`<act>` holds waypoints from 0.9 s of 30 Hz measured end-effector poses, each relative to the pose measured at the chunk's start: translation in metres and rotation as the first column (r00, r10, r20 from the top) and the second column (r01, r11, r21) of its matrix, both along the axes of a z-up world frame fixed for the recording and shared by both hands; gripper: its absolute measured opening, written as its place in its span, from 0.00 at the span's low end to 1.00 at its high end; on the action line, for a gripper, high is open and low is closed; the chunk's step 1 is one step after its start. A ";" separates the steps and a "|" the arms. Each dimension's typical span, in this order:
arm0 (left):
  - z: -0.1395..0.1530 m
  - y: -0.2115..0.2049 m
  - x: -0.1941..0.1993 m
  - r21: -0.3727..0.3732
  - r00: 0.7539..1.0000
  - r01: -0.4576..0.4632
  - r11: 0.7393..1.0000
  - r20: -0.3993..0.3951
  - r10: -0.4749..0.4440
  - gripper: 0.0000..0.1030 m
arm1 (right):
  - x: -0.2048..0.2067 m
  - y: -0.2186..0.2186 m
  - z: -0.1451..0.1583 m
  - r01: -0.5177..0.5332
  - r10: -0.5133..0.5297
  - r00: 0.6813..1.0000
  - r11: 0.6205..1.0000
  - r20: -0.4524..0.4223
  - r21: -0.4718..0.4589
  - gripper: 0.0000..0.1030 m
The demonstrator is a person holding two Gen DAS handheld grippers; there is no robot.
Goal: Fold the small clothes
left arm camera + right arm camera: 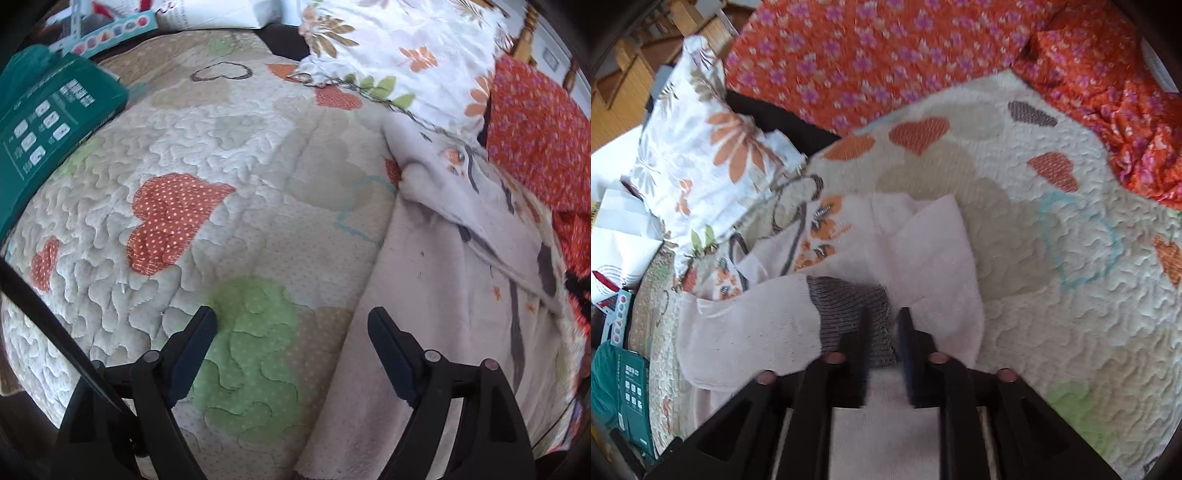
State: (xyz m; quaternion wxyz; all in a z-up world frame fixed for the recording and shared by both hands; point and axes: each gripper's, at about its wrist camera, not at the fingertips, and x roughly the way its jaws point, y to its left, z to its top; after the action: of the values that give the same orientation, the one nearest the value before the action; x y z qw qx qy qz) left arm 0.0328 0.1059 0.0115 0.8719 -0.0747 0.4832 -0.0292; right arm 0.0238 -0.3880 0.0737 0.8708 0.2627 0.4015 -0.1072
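On a heart-print quilt (1052, 302) we work a small pale pink garment (934, 258) w/ a grey ribbed cuff (846, 306), lying mid-bed, partly folded over itself. Our right gripper (882, 332) is clamped narrow on that cuff; our left gripper (291, 325) hovers spread wide at the garment's edge, holding nothing. Floral pillow (698, 147) and orange flowered fabric (868, 55) lie beyond.
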 end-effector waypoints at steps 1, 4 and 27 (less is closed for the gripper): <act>0.000 -0.002 -0.001 0.014 1.000 0.007 1.000 -0.001 -0.007 0.81 | -0.006 -0.001 0.003 0.001 -0.002 1.000 1.000 0.011 0.004 0.33; -0.005 -0.011 -0.005 0.014 0.998 0.051 0.999 -0.027 -0.051 0.81 | -0.022 -0.002 0.006 -0.002 0.001 1.000 1.000 0.017 0.006 0.34; -0.007 -0.023 -0.039 -0.093 0.997 0.075 0.993 -0.024 -0.078 0.81 | -0.107 -0.066 -0.034 0.143 -0.126 0.987 0.971 -0.095 0.193 0.48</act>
State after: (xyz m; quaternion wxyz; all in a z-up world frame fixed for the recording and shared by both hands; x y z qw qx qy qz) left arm -0.0063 0.0833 0.0045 0.8589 -0.0967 0.4960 -0.0837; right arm -0.0834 -0.4535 0.0397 0.8138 0.3704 0.4267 -0.1359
